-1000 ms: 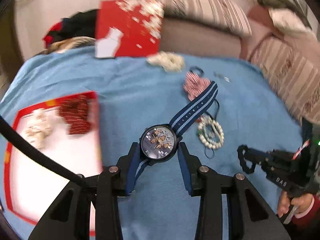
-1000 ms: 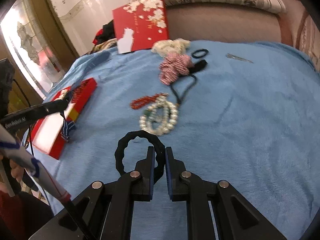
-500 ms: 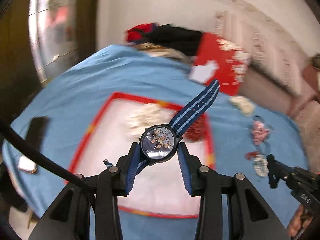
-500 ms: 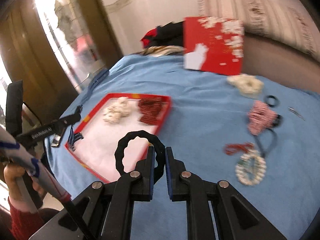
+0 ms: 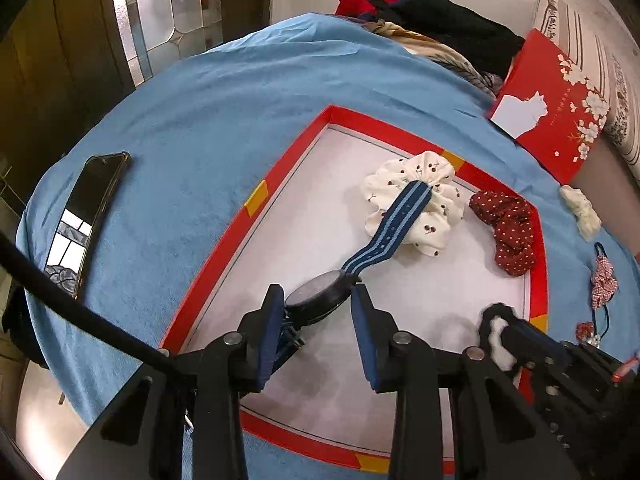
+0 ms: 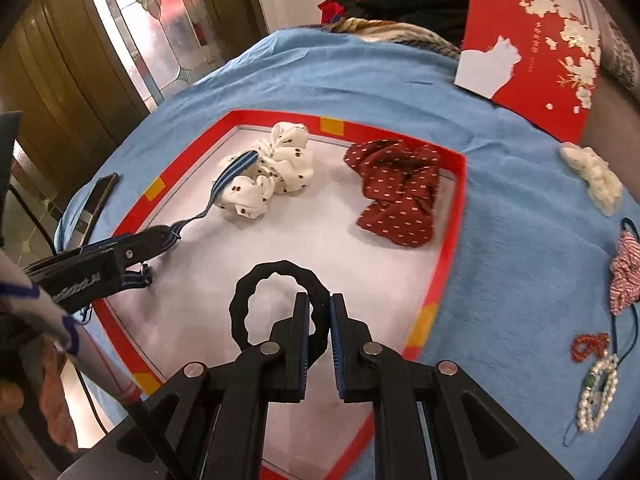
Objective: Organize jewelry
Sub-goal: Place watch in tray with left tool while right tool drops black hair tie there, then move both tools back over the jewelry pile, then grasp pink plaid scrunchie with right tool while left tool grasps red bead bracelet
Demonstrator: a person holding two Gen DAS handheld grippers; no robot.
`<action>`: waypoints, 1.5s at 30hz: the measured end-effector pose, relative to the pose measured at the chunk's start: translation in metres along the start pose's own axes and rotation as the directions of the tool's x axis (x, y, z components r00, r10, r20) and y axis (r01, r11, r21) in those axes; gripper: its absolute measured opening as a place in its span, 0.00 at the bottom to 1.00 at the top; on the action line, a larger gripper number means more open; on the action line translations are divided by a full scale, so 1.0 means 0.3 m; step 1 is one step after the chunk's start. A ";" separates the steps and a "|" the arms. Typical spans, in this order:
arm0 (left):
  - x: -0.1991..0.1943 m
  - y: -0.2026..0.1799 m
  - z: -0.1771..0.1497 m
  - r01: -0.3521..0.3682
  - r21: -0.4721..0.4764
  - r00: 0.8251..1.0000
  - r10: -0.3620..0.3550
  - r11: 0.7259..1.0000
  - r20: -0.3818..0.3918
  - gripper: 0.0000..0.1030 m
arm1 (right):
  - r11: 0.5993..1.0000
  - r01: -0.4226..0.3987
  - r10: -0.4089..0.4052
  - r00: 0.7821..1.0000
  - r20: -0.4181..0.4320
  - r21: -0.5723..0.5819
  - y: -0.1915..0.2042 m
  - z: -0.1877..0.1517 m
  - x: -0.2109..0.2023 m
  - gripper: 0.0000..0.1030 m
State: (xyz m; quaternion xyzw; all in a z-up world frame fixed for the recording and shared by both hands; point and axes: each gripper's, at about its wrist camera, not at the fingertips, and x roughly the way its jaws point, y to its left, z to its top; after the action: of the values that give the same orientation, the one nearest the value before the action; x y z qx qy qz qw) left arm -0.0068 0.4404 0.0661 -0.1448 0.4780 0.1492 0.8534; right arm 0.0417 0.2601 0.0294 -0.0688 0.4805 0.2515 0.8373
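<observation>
Blue-strapped watch (image 5: 320, 298) between closing left gripper (image 5: 318, 300) pads; right gripper (image 6: 319, 316) pinches black ring (image 6: 276, 308).

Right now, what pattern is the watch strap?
Navy with light-blue stripes on the watch strap, clearest in the left wrist view.

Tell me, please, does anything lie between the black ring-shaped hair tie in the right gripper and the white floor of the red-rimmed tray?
Nothing visible does. The black ring-shaped hair tie, pinched in the right gripper, hangs over a bare white patch of the red-rimmed tray; both scrunchies lie farther back, and the watch is off to the left.
</observation>
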 end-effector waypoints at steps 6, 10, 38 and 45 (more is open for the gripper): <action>-0.058 -0.005 0.008 0.055 -0.003 0.997 -0.055 0.998 0.056 0.36 | 1.000 -0.015 0.015 1.000 -0.014 0.004 0.009 -0.009 -0.002 0.15; -0.098 0.009 0.007 0.096 -0.040 0.990 -0.091 0.995 0.110 0.41 | 1.000 -0.014 0.014 1.000 0.008 0.009 -0.014 -0.014 -0.052 0.22; -0.055 -0.793 -0.238 0.419 0.293 0.907 -0.407 0.859 -0.105 0.52 | 0.861 0.192 -0.236 0.971 0.035 0.472 -0.942 -0.419 -0.460 0.27; 0.013 -0.883 -0.210 0.397 0.279 0.918 -0.374 0.875 -0.133 0.52 | 0.876 0.134 -0.198 0.976 0.092 0.463 -1.003 -0.258 -0.396 0.27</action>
State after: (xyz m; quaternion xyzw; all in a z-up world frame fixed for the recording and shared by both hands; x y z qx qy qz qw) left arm 0.0506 0.1744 0.0588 -0.1114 0.4881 -0.1036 0.8594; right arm 0.0798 -0.0699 0.0501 0.1051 0.4597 0.0636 0.8795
